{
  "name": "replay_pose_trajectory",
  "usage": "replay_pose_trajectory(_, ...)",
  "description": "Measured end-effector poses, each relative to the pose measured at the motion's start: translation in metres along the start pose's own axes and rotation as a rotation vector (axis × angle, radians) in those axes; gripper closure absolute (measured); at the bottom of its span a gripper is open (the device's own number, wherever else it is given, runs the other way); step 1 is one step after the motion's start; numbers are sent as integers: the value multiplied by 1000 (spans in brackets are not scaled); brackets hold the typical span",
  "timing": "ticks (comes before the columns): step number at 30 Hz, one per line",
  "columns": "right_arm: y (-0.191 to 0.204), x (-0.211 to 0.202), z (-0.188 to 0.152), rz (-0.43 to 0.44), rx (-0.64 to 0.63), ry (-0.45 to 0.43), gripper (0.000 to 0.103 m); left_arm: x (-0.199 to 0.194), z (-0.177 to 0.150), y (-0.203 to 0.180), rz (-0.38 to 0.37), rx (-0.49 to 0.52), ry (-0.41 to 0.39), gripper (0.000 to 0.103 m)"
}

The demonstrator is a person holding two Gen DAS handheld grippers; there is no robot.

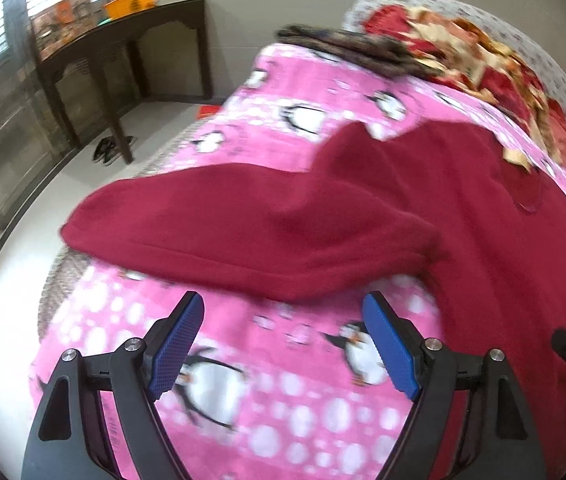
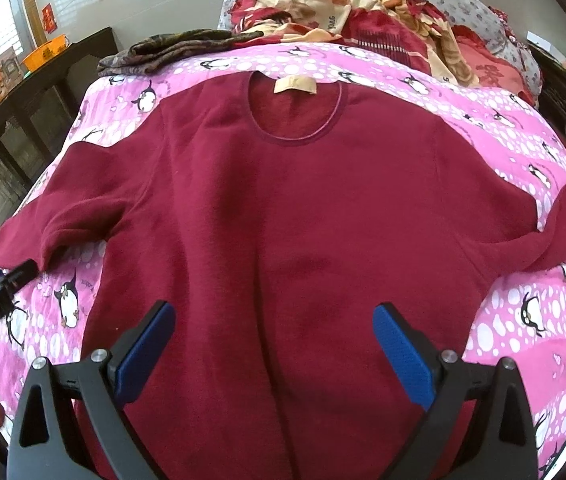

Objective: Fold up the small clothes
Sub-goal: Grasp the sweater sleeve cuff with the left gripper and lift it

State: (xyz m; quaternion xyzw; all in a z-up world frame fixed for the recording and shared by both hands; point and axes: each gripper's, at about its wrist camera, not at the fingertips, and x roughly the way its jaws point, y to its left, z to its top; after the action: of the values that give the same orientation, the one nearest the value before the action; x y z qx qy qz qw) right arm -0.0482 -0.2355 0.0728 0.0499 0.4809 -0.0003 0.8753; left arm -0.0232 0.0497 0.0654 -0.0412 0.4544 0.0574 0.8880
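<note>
A dark red fleece sweater point(image 2: 283, 208) lies spread flat, front up, on the bed, over a pink plush blanket point(image 2: 523, 312) printed with penguins and white dots. The knit looks soft and slightly napped. Its round neckline is edged with a thin paler trim, and a cream rectangular label point(image 2: 295, 86) sits inside the back of the collar. Both sleeves stretch outward. The one toward the left edge of the bed point(image 1: 219, 224) tapers to a rounded cuff with a stitched hem, and it drapes across the blanket close to the mattress edge.

The left gripper point(image 1: 283, 344) hangs over the blanket just short of that sleeve, its jaws spread wide and holding nothing; the blue pads point(image 1: 175, 352) have a fine gridded texture on black angular arms. The right gripper point(image 2: 275, 352) hovers above the lower body of the sweater, jaws likewise released and empty, not touching the cloth that I can tell.

At the head of the bed there is a rumpled heap of red, cream and orange floral bedding point(image 2: 363, 8), and beside it a folded, mottled brown-green cloth point(image 2: 175, 50). Off to the left a dark wooden bench point(image 1: 123, 36) stands against the wall, carrying an orange plastic tub point(image 1: 131, 2). A pair of dark sandals point(image 1: 111, 150) rests on the pale floor beside its leg.
</note>
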Motion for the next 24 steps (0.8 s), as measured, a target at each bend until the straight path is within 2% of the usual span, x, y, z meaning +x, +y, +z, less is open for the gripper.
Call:
replay_pose_trajectory(8,4,3,1,8,-8,12,2,10,21,83,103,-153,4,39)
replay_pose_trajectory(15,14,5,2,15,-34,22,2,35,21,154,146,-375,53,54)
replay_pose_trajectory(19,18,8,2,14,-45,32,2,53,20,168,154,-419,74,54)
replay_pose_trajectory(24,21,13,3,13,-52,45,2,62,32,168,161,-418,37,54)
